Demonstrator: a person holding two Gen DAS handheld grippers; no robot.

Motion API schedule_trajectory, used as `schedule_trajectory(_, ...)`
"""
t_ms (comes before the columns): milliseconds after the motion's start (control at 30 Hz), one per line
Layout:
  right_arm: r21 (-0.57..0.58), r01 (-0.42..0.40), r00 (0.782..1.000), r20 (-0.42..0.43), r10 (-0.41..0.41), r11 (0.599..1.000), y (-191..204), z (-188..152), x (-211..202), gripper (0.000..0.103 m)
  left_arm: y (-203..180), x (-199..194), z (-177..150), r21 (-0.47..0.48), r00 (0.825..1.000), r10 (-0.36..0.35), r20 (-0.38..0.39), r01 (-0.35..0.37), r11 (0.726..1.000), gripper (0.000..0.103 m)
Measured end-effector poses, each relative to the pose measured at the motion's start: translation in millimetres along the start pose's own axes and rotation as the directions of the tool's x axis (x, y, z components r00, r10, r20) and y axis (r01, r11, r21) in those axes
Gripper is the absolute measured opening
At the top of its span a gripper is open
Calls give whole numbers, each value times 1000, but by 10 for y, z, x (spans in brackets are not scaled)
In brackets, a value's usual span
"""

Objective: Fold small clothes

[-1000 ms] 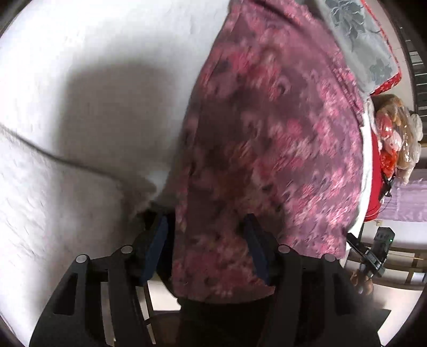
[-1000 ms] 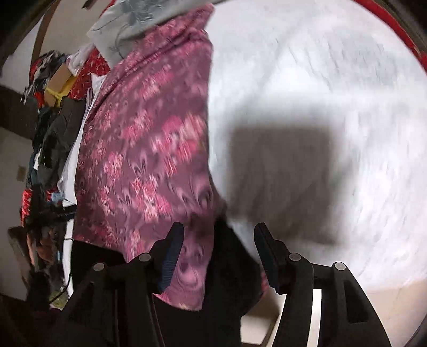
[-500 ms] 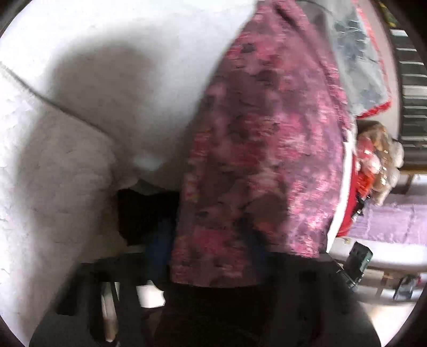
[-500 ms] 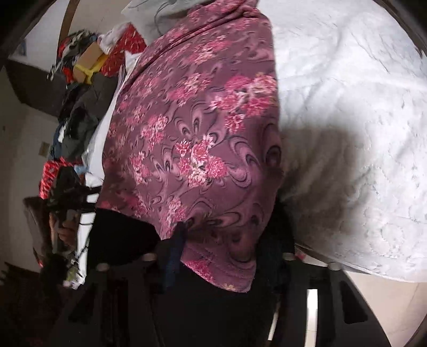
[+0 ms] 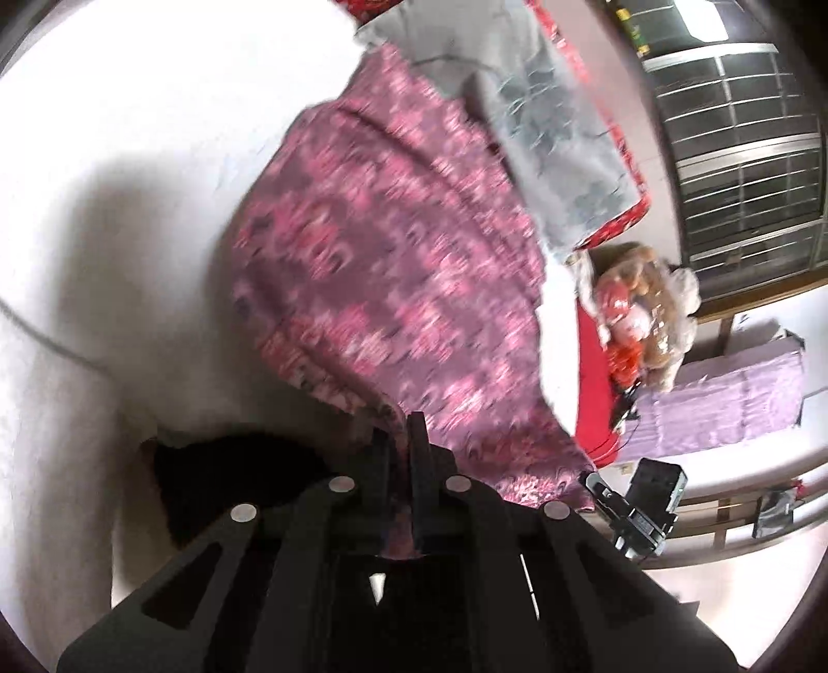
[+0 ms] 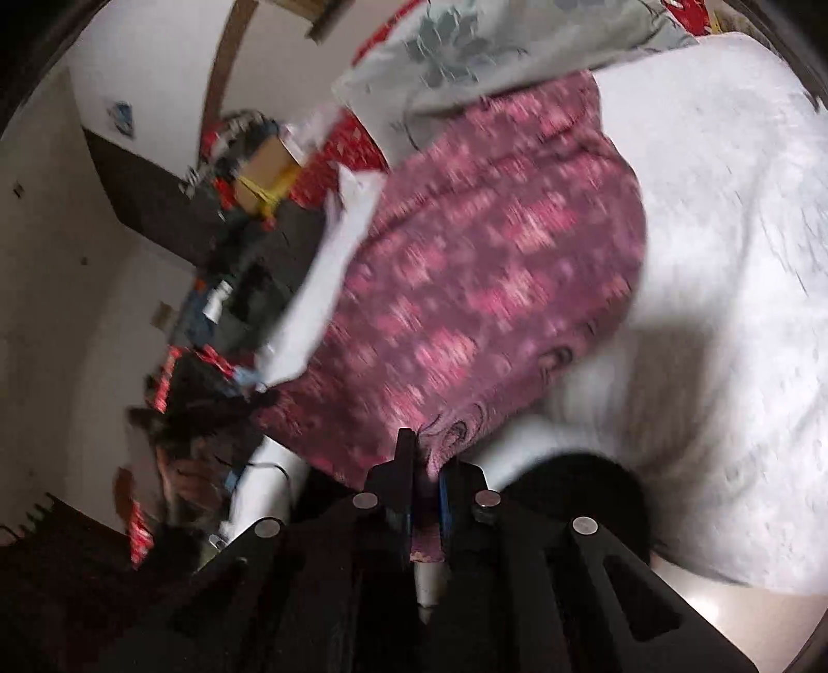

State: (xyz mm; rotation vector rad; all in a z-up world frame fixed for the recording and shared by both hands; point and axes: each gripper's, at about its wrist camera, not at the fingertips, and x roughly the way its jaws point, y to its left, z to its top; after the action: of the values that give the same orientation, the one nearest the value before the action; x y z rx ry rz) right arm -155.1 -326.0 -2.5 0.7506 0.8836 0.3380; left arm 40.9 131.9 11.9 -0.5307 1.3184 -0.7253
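Observation:
A maroon garment with a pink flower print (image 5: 403, 269) lies stretched over a white bedspread (image 5: 129, 181). My left gripper (image 5: 396, 440) is shut on its near edge, the cloth pinched between the fingers. In the right wrist view the same garment (image 6: 491, 269) runs up from my right gripper (image 6: 427, 455), which is shut on another part of the near hem. Both views are blurred by motion.
A grey floral pillow (image 5: 559, 129) with red trim lies beyond the garment; it also shows in the right wrist view (image 6: 466, 46). A stuffed toy (image 5: 641, 321) and a purple bench (image 5: 724, 393) stand off the bed. Piled clutter (image 6: 243, 207) lines the wall. The bed edge is near.
Both grippers were open around the garment's near edge a second ago. Both have closed on it and lifted it, so the view now takes in more of the room.

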Motion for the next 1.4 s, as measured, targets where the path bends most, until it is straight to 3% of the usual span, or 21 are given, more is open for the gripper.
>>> schedule_trajectory(200, 57, -83, 990, 117, 76, 995, -36, 483, -81, 7, -168, 42, 454, -9, 996, -29, 82, 30, 1000, 3)
schedule_trajectory(633, 187, -87, 951, 309, 26, 979, -660, 1904, 309, 7, -218, 395, 2084, -62, 977, -22, 210, 36, 997, 3)
schedule_trajectory(933, 299, -110, 919, 395, -18, 948, -1252, 2743, 737, 7, -112, 1022, 3128, -125, 974, 8, 225, 20, 992, 3)
schedule_trajectory(1067, 350, -120, 899, 435, -48, 929, -1502, 3023, 896, 8, -13, 1358, 3419, -152, 979, 78, 187, -50, 987, 4)
schedule_trajectory(1133, 411, -85, 915, 392, -92, 907, -1661, 3111, 1054, 12, 69, 1519, 3505, -188, 984, 122, 133, -96, 977, 4)
schedule_trajectory(1200, 474, -32, 939, 316, -136, 880, -1787, 3153, 1192, 13, 130, 1523, 3540, -216, 990, 85, 114, -58, 975, 4)
schedule_trajectory(1233, 473, -40, 940, 317, -128, 880, -1789, 3153, 1188, 13, 136, 1445, 3536, -212, 990, 40, 134, -11, 977, 5)
schedule_trajectory(1300, 419, -79, 923, 372, -92, 905, -1703, 3134, 1074, 20, 119, 1307, 3515, -189, 986, -22, 166, 54, 980, 12)
schedule_trajectory(1367, 369, -82, 890, 444, -98, 926, -1637, 3106, 907, 53, 74, 1178, 3474, -160, 978, -48, 204, 81, 984, 31)
schedule_trajectory(1400, 362, -41, 875, 462, -141, 931, -1617, 3087, 834, 57, 49, 1137, 3443, -141, 975, -24, 221, 56, 988, 46)
